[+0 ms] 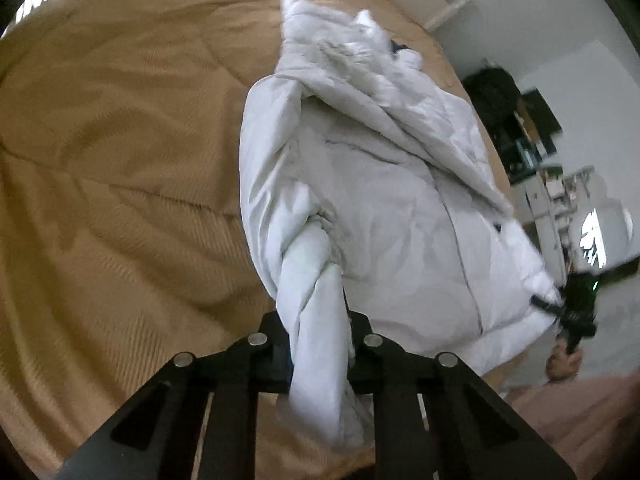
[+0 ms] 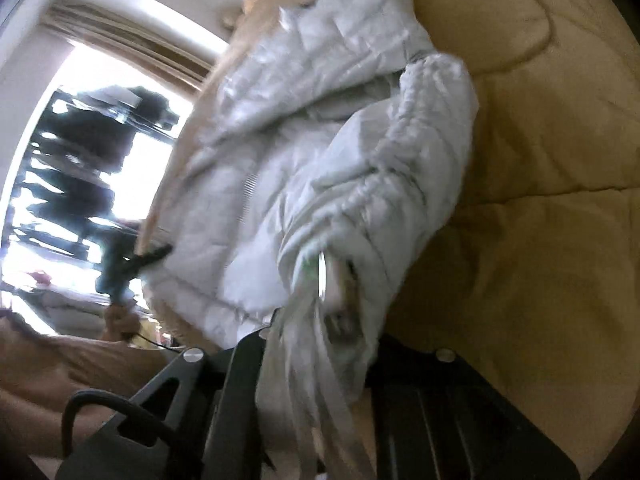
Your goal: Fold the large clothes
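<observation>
A large white padded jacket [image 1: 372, 184] with a fur-trimmed hood lies spread on a tan quilted bed cover [image 1: 120, 140]. My left gripper [image 1: 318, 340] is shut on a twisted bunch of the jacket's white fabric, which hangs down between the fingers. My right gripper [image 2: 320, 344] is shut on another bunched part of the jacket [image 2: 320, 152], at its hem end. In the left wrist view the right gripper [image 1: 576, 304] shows at the jacket's far right corner, clamped on the fabric. In the right wrist view the left gripper [image 2: 148, 258] shows at the jacket's left corner.
The bed's edge [image 1: 480, 120] runs along the jacket's right side. Beyond it stand dark shelves [image 1: 520, 128] with clutter against a white wall. A bright window [image 2: 80, 140] with a dark rack before it lies past the bed in the right wrist view.
</observation>
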Motion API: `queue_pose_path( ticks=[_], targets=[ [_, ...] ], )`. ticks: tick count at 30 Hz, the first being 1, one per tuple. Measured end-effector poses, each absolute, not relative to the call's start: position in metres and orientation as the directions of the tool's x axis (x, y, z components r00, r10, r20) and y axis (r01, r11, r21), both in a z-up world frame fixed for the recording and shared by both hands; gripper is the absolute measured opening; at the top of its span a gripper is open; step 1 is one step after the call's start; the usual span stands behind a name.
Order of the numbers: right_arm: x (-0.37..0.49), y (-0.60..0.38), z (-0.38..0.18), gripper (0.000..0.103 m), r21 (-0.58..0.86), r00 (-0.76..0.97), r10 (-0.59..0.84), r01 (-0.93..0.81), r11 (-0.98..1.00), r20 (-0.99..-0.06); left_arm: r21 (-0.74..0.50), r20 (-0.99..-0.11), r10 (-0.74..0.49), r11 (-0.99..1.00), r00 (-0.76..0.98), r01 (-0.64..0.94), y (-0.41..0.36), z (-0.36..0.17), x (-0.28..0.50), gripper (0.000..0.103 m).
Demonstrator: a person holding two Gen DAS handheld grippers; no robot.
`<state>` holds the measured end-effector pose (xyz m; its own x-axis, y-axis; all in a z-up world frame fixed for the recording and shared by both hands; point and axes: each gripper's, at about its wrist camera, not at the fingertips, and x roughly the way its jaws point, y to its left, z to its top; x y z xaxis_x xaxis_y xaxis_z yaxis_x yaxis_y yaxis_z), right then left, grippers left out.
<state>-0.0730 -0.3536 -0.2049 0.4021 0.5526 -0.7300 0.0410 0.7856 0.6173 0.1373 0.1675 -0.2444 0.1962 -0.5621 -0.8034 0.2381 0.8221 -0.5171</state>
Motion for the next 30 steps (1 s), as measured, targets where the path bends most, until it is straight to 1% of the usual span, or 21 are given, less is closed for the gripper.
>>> queue_pose_path(
  ticks=[4, 6, 7, 10, 12, 15, 17, 19, 21, 23, 25, 27, 29, 30],
  targets=[
    [-0.089, -0.355, -0.182, 0.008, 0.601, 0.393, 0.544, 0.028, 0.799, -0.742, -0.525, -0.789, -0.579, 0.808, 0.203, 0.267, 0.181, -0.215, 0.126, 0.013],
    [-0.085, -0.355, -0.173, 0.008, 0.589, 0.416, 0.526, 0.031, 0.807, -0.742, -0.554, -0.747, -0.613, 0.788, 0.256, 0.269, 0.186, -0.194, 0.139, 0.013],
    [-0.076, -0.355, -0.163, 0.007, 0.584, 0.455, 0.515, 0.016, 0.811, -0.727, -0.557, -0.73, -0.623, 0.781, 0.282, 0.283, 0.187, -0.184, 0.147, 0.013],
    [-0.04, -0.365, -0.134, 0.007, 0.578, 0.558, 0.491, -0.024, 0.815, -0.669, -0.53, -0.695, -0.622, 0.782, 0.361, 0.329, 0.178, -0.15, 0.196, 0.014],
    [0.0, -0.372, -0.116, 0.007, 0.554, 0.614, 0.462, -0.047, 0.831, -0.64, -0.532, -0.67, -0.634, 0.773, 0.388, 0.346, 0.169, -0.136, 0.238, 0.014],
    [0.061, -0.383, -0.103, 0.007, 0.555, 0.646, 0.457, -0.062, 0.829, -0.611, -0.537, -0.66, -0.633, 0.774, 0.404, 0.335, 0.146, -0.132, 0.313, 0.014],
    [0.118, -0.389, -0.101, 0.007, 0.573, 0.664, 0.459, -0.056, 0.817, -0.59, -0.543, -0.67, -0.624, 0.782, 0.403, 0.306, 0.131, -0.138, 0.358, 0.014],
    [0.17, -0.394, -0.109, 0.007, 0.597, 0.673, 0.453, -0.019, 0.802, -0.586, -0.547, -0.697, -0.594, 0.803, 0.401, 0.239, 0.115, -0.153, 0.405, 0.014],
    [0.207, -0.402, -0.12, 0.008, 0.616, 0.68, 0.439, 0.024, 0.787, -0.588, -0.547, -0.727, -0.563, 0.821, 0.394, 0.164, 0.1, -0.179, 0.445, 0.014],
    [0.25, -0.412, -0.144, 0.011, 0.637, 0.676, 0.422, 0.091, 0.766, -0.604, -0.54, -0.763, -0.526, 0.838, 0.376, 0.078, 0.092, -0.21, 0.475, 0.014],
    [0.276, -0.424, -0.169, 0.013, 0.638, 0.669, 0.394, 0.158, 0.753, -0.63, -0.533, -0.798, -0.503, 0.846, 0.333, 0.002, 0.085, -0.245, 0.49, 0.015],
    [0.302, -0.431, -0.209, 0.013, 0.638, 0.629, 0.382, 0.243, 0.73, -0.677, -0.531, -0.808, -0.49, 0.847, 0.327, -0.042, 0.081, -0.267, 0.495, 0.015],
    [0.313, -0.443, -0.238, 0.013, 0.682, 0.607, 0.415, 0.307, 0.664, -0.678, -0.521, -0.807, -0.475, 0.853, 0.351, -0.043, 0.075, -0.276, 0.497, 0.017],
    [0.31, -0.45, -0.246, 0.013, 0.72, 0.618, 0.438, 0.327, 0.613, -0.653, -0.511, -0.81, -0.467, 0.859, 0.354, -0.038, 0.073, -0.278, 0.496, 0.017]
  ],
)
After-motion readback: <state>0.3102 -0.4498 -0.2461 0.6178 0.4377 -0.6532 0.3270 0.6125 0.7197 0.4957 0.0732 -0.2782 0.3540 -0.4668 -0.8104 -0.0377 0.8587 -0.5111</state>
